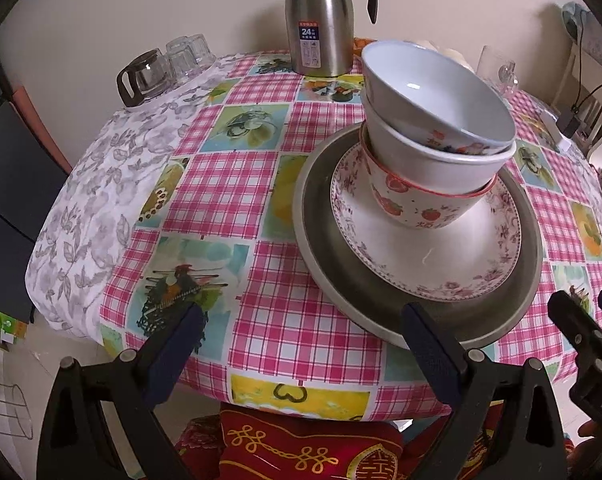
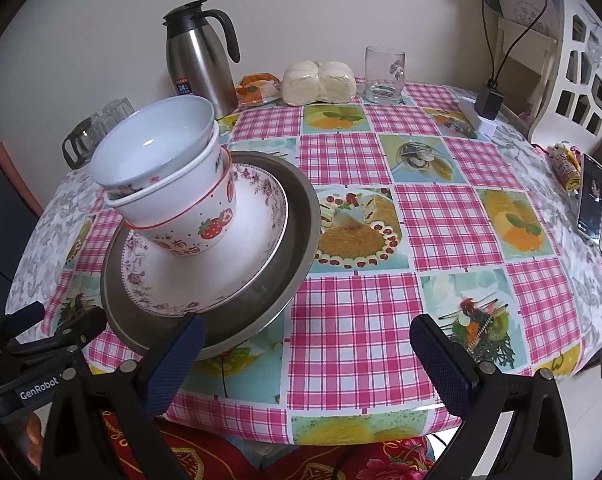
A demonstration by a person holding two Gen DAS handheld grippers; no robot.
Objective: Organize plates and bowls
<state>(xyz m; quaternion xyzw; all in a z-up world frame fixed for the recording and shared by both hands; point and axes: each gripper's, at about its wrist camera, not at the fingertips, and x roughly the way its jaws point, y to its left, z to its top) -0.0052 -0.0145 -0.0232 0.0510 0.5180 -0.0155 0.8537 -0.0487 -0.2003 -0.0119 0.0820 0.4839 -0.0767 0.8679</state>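
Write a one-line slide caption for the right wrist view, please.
Open right gripper facing three nested bowls on a floral plate inside a metal tray.

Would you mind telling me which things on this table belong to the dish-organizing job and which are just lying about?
Part of the job:
- metal tray
- floral plate
- strawberry bowl
- white bowl
- pale blue bowl

Just lying about:
- steel thermos jug
- glass cup
- wrapped buns
- phone
- upturned glasses

the tabletop (image 2: 421, 220) wears a pink checked cloth; on it rest a metal tray (image 2: 301, 216), steel thermos (image 2: 199, 64), empty glass (image 2: 383, 76), wrapped buns (image 2: 319, 82) and phone (image 2: 591, 196).
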